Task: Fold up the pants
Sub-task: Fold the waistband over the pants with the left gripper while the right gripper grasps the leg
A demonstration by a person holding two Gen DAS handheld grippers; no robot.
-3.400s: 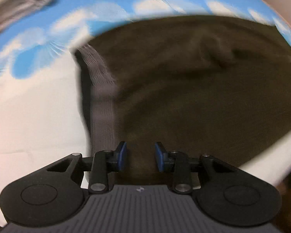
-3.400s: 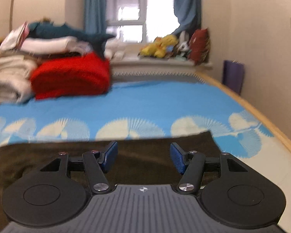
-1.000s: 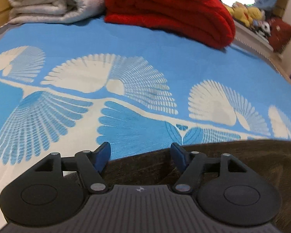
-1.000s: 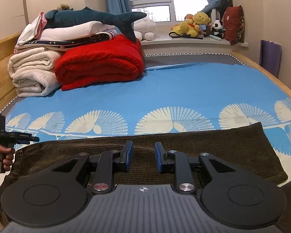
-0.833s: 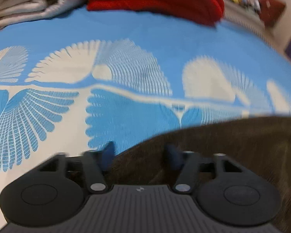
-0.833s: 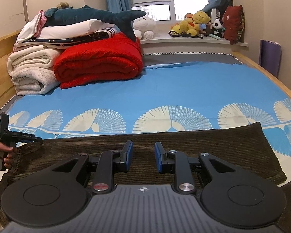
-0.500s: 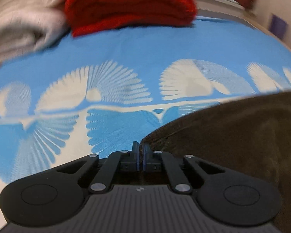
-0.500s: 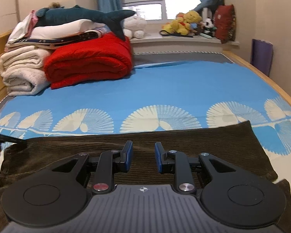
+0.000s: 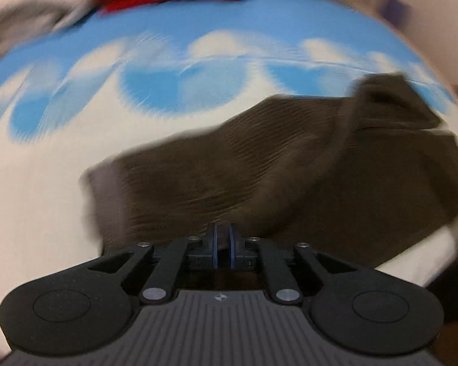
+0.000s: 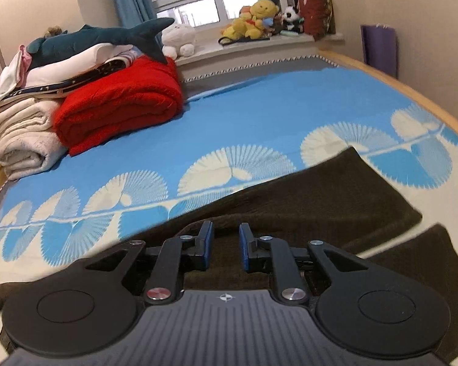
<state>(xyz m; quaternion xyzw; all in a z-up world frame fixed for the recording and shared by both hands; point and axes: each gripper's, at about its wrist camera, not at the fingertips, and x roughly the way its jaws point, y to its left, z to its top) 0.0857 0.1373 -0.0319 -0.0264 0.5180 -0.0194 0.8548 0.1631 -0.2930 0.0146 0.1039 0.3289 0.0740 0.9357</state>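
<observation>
The dark brown corduroy pants lie on the blue and white bed sheet. My left gripper is shut on the near edge of the pants at the waistband end, and the cloth rises in a fold toward the right. The left wrist view is blurred by motion. In the right wrist view the pants stretch across the sheet, with both legs showing at the right. My right gripper is open, its blue pads a small gap apart over the cloth, holding nothing.
A folded red blanket and rolled white blankets sit at the back left, with a plush shark on top. Stuffed toys line the windowsill. The wooden bed edge and a wall are on the right.
My left gripper closed on the pants edge and swung fast, lifting the cloth. The right gripper stayed open and tilted, and the pants' left end has shifted toward it.
</observation>
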